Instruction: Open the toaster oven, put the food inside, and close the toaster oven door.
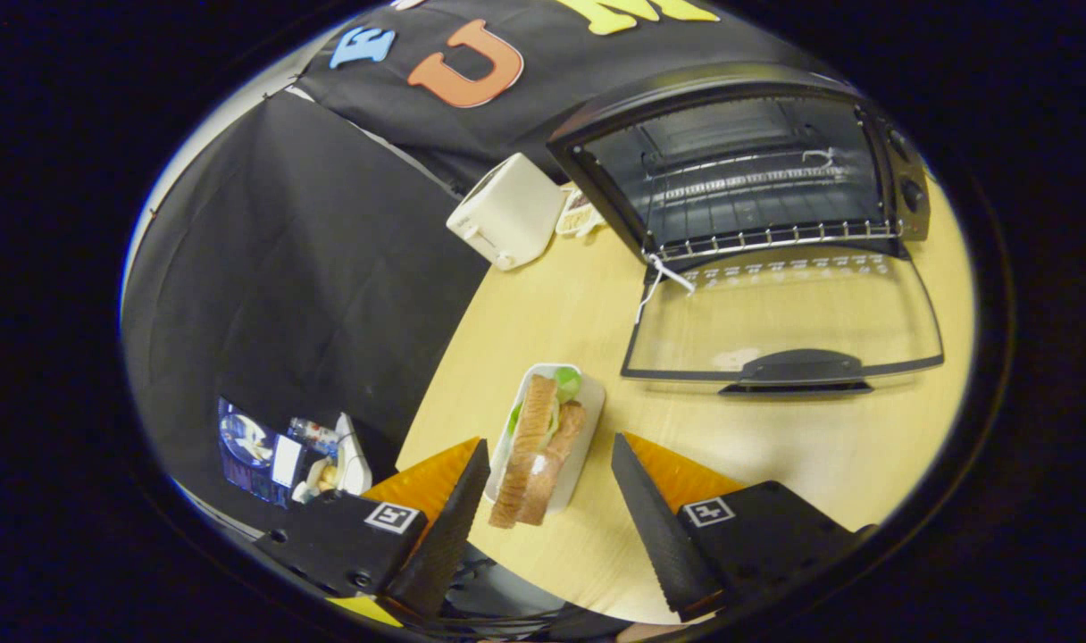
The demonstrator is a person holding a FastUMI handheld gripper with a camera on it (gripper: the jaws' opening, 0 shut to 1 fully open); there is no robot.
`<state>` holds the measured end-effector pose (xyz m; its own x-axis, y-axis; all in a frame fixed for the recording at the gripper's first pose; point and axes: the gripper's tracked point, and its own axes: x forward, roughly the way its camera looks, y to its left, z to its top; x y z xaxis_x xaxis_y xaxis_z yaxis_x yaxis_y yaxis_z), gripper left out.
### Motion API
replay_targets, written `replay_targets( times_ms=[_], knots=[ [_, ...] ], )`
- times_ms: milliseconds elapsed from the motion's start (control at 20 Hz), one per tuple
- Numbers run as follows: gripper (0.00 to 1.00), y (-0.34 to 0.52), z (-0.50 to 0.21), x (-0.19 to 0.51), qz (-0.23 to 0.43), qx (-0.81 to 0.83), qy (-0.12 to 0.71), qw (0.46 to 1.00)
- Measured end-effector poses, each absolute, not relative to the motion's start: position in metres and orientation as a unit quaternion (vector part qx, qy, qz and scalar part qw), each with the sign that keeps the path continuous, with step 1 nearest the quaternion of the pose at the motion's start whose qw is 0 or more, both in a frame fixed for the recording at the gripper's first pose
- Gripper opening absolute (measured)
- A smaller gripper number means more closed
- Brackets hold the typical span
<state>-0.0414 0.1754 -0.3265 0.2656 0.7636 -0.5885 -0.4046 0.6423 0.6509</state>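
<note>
The sandwich [536, 451] on its white tray [588, 420] lies between the spread-apart fingers [637, 500], untouched.

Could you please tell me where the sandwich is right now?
The toasted sandwich lies on a small white rectangular tray on the light wooden table, between the open hand-held gripper's fingers, short of the toaster oven's lowered glass door.

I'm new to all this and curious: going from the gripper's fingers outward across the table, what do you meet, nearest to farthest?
Open gripper → sandwich on its white tray between the fingers → toaster oven's lowered glass door → wire rack inside the open toaster oven.
</note>
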Motion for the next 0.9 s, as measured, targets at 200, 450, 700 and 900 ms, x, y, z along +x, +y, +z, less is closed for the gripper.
replay_targets(
  times_ms=[200,450,700,900],
  knots=[
    [0.78,0.193,-0.336,-0.033,0.386,0.187,0.489,0.760],
    [0.44,0.194,-0.336,-0.034,0.388,0.191,0.496,0.753],
    [0.39,0.191,-0.309,-0.039,0.397,0.228,0.469,0.756],
    [0.39,0.182,-0.273,-0.035,0.406,0.281,0.441,0.749]
  ],
)
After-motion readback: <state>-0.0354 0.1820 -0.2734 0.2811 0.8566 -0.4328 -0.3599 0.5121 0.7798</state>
